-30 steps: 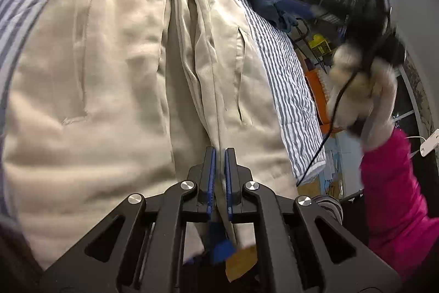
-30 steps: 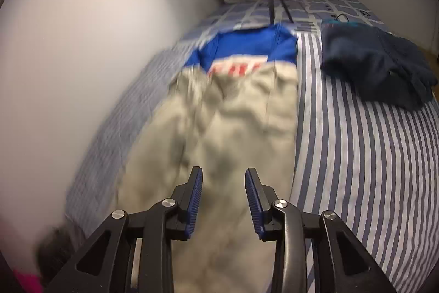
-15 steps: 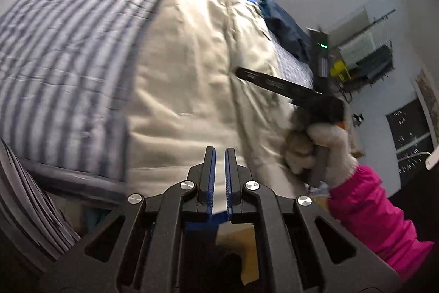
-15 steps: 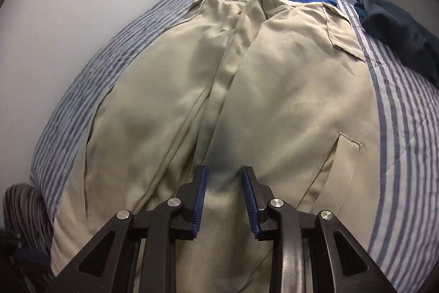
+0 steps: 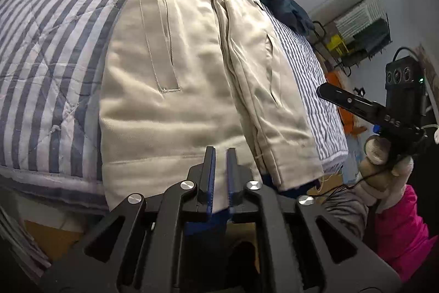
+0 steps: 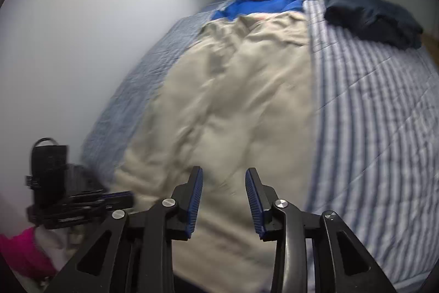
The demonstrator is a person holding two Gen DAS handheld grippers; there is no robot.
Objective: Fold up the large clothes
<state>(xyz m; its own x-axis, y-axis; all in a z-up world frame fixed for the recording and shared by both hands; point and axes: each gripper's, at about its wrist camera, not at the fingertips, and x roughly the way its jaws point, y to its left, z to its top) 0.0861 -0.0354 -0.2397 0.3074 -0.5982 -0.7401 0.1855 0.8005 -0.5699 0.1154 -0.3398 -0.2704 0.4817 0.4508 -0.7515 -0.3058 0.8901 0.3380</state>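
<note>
A beige garment (image 5: 178, 73) with two slit pockets lies flat and lengthwise on the striped bed (image 5: 49, 32); its near hem hangs over the bed's edge. My left gripper (image 5: 219, 155) sits at that hem. Its jaws are opening to a narrow gap, and the hem shows through the gap without being pinched. In the right wrist view the garment (image 6: 233, 100) is blurred, and my right gripper (image 6: 223, 183) hovers over its near end. Those jaws are opening too, with nothing between them. The right gripper (image 5: 323, 92) also shows off the bed's right corner, held by a gloved hand (image 5: 384, 172).
A blue garment (image 6: 260, 4) lies under the beige one's far end. A dark navy garment (image 6: 370, 15) is bunched at the far right of the bed (image 6: 370, 114). A white wall runs along the left side. A wire rack (image 5: 362, 26) stands beyond the bed's right side.
My left jaws have parted slightly at the hem. The right gripper has pulled back from over the garment toward its near right corner and opened wider.
</note>
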